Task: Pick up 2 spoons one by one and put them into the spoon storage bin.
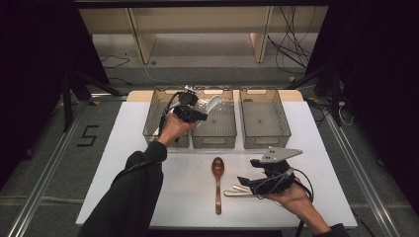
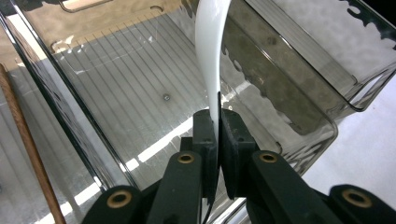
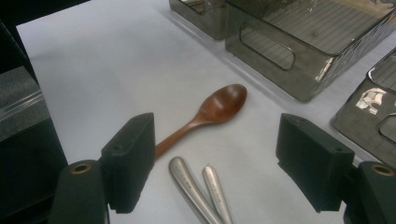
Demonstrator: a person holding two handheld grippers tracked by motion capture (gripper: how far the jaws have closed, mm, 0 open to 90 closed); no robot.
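- The right hand-held gripper point(image 1: 247, 181) rests on the white desk point(image 1: 123, 163) at about 5 o'clock, its jaws spread with nothing between them.
- Two metal utensil handles point(image 3: 198, 189) lie just ahead of those jaws.
- At 6 o'clock a brown wooden spoon point(image 1: 217, 180) lies flat, bowl pointing away.
- Farther off, three clear bins stand in a row; the right bin point(image 1: 264, 118) sits at 1 o'clock.
- The left hand-held gripper point(image 1: 200, 114) hovers at 11 o'clock, pinching a white spoon point(image 2: 208, 51) by its handle over the middle bin point(image 1: 217, 129).
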